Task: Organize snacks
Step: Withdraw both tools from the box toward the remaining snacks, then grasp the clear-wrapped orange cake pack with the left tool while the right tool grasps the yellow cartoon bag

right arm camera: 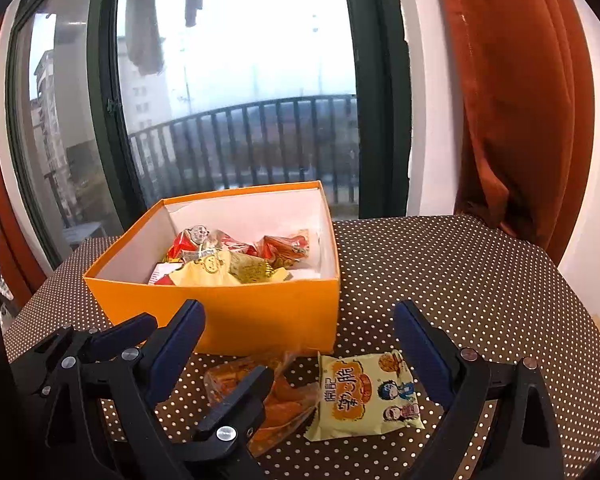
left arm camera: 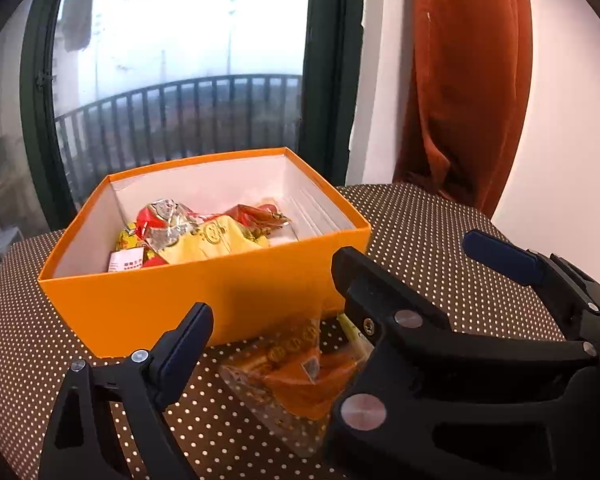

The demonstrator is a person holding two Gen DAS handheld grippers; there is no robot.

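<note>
An orange box (left arm camera: 204,292) (right arm camera: 268,316) stands on the dotted table and holds several red and yellow snack packets (left arm camera: 204,232) (right arm camera: 228,256). In front of it lie a clear packet with orange snacks (left arm camera: 296,372) (right arm camera: 288,396) and a pale yellow cartoon packet (right arm camera: 364,392). My left gripper (left arm camera: 272,292) is open, low over the clear orange packet. My right gripper (right arm camera: 300,332) is open, above the two loose packets. In the left wrist view the right gripper's fingers (left arm camera: 500,256) show at right. In the right wrist view the left gripper's fingers (right arm camera: 240,400) overlap the clear packet.
The table (right arm camera: 460,280) has a brown cloth with white dots. Behind it are a dark-framed window (right arm camera: 236,100) with a balcony railing, a white wall and a rust-orange curtain (right arm camera: 520,100). The table's right edge (right arm camera: 596,320) is near.
</note>
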